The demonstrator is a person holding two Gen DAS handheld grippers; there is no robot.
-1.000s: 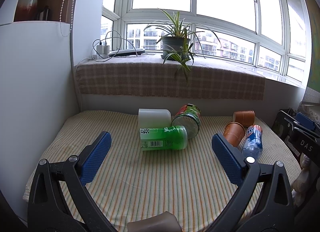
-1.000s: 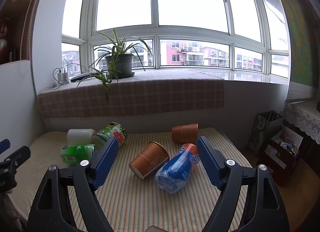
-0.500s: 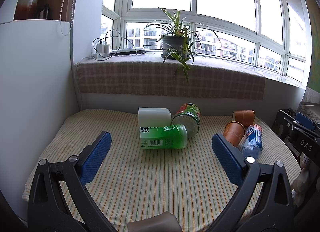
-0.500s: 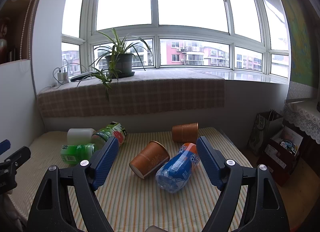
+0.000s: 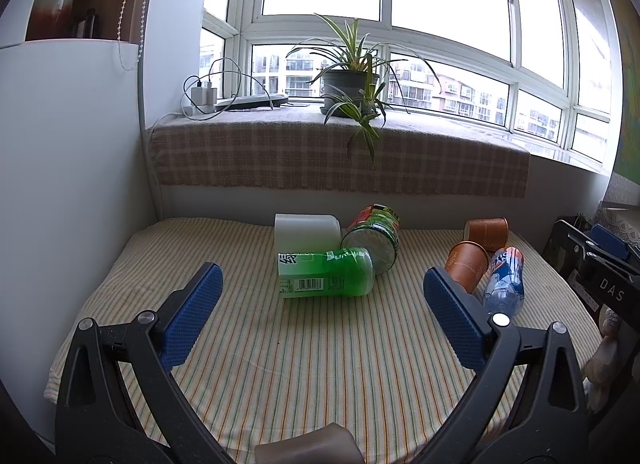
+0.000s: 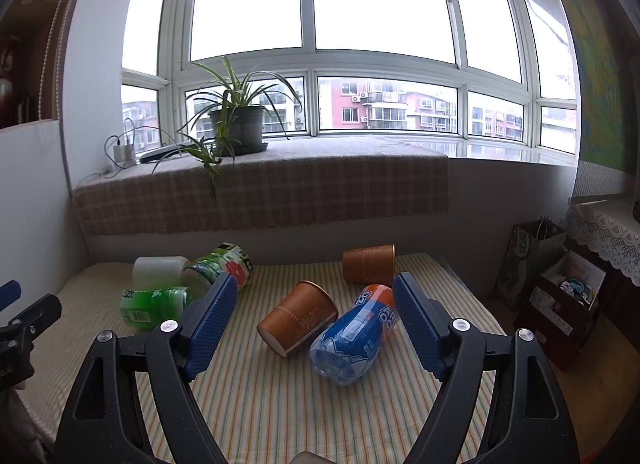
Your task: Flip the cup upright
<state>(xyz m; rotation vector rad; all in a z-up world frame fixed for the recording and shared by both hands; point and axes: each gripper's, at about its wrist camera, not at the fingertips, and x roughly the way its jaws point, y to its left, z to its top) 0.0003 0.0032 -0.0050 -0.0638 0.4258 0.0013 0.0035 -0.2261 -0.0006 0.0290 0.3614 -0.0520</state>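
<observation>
Lying sideways: tapered paper cup [image 6: 298, 318] (glossy orange) | striped cloth [image 6: 280, 396] | both grippers' fingers spread, empty

**Black frames, blue pads**

The left gripper [image 5: 320, 312] has matte black, curved arms with triangular cut-outs, silver round screws at the joints, and dimpled blue fingertip pads [image 5: 191, 320]. The right gripper [image 6: 312, 318] has the same build; white lettering "DAS" marks its side.
</observation>
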